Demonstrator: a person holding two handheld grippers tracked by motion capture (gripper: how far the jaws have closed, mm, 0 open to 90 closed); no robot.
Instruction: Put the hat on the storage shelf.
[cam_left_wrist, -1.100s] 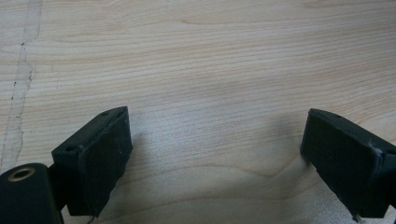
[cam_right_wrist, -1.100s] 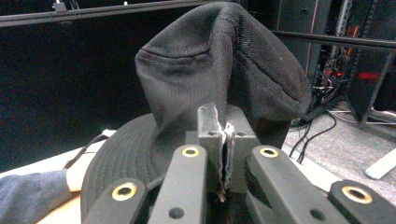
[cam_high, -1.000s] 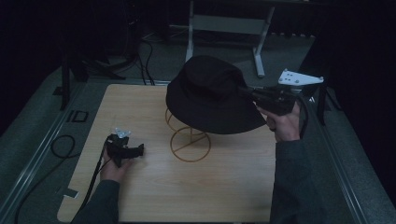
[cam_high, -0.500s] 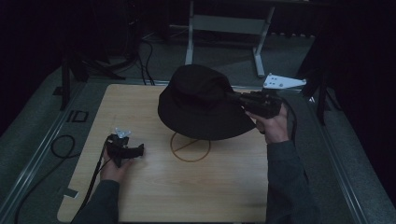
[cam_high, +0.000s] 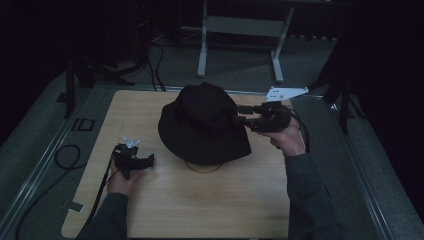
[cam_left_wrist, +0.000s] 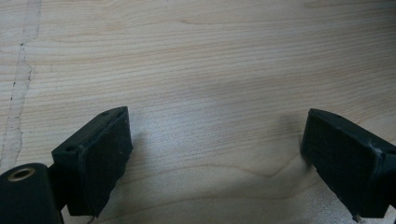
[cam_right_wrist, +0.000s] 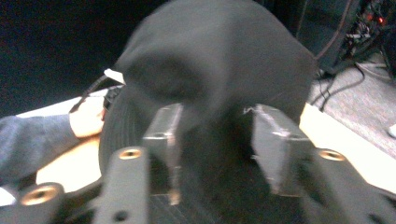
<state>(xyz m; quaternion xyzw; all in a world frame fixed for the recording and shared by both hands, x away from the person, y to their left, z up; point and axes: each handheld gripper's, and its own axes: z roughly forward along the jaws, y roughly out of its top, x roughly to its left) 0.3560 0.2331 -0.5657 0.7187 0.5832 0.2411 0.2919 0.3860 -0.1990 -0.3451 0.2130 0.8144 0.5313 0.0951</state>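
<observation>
The soft black fabric bucket hat sat mid-table on the pale, grained wooden tabletop, its crown pinched by the right gripper; the left gripper rested spread wide, empty.

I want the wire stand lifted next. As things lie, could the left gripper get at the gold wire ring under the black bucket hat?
Probably not cleanly. The black bucket hat covers most of the gold wire ring; a short arc shows below its brim. The left gripper rests open on the wooden table nearby.
</observation>
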